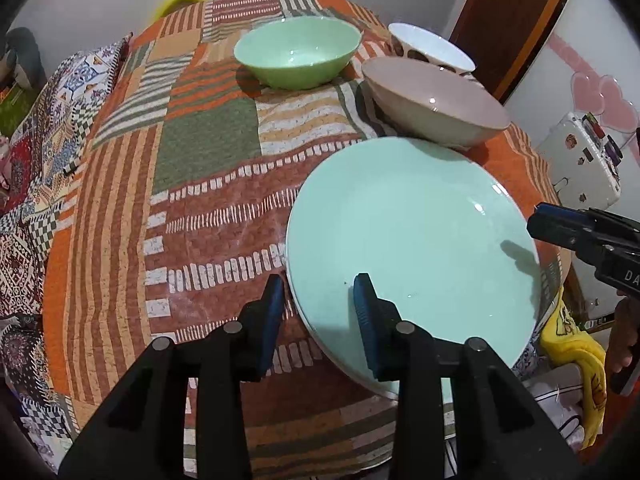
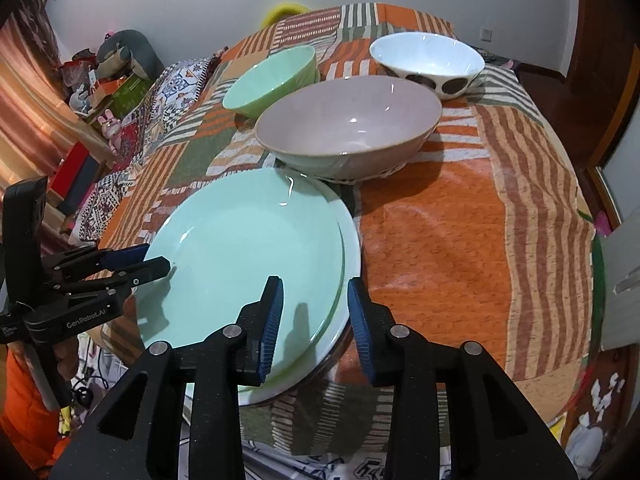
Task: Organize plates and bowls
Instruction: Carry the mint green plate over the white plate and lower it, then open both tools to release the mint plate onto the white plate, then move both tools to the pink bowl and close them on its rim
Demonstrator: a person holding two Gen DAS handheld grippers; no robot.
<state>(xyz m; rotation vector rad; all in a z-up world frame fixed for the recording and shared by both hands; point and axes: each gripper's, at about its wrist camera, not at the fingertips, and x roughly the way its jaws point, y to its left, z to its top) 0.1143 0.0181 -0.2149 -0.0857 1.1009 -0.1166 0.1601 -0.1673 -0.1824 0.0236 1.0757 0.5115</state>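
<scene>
Plate: a mint-green plate (image 1: 412,236) lies at the near edge of the surface (image 2: 440,240), which is covered by an orange patchwork cloth; its near rim hangs past the surface's edge.
Under the plate: only the right wrist view shows a white plate (image 2: 352,240) beneath it, peeking out along the right side; in the left wrist view just a thin pale rim appears there.
Left tongs: the left tongs (image 1: 320,296) straddle the green plate's left rim, one blue pad outside and one over the plate, with a gap to each, so they stand apart and clamp nothing.
Right tongs: the right tongs (image 2: 316,300) straddle the right rim of the stacked plates in the same way, parted and not pressing.
Bowls: a large pinkish-grey bowl (image 2: 348,128) sits just behind the plates, a green bowl (image 1: 298,52) further back on the left, a white bowl with dark spots (image 2: 428,62) back right.
Seen from one side only: the left view alone shows a white case with stickers (image 1: 584,160) off the right edge.
Open room: bare cloth lies right of the plates and left of them.
Writing: "GenRobot.AI" reads on the left tongs' body in the right view; "DA" shows on the right tongs' body.
</scene>
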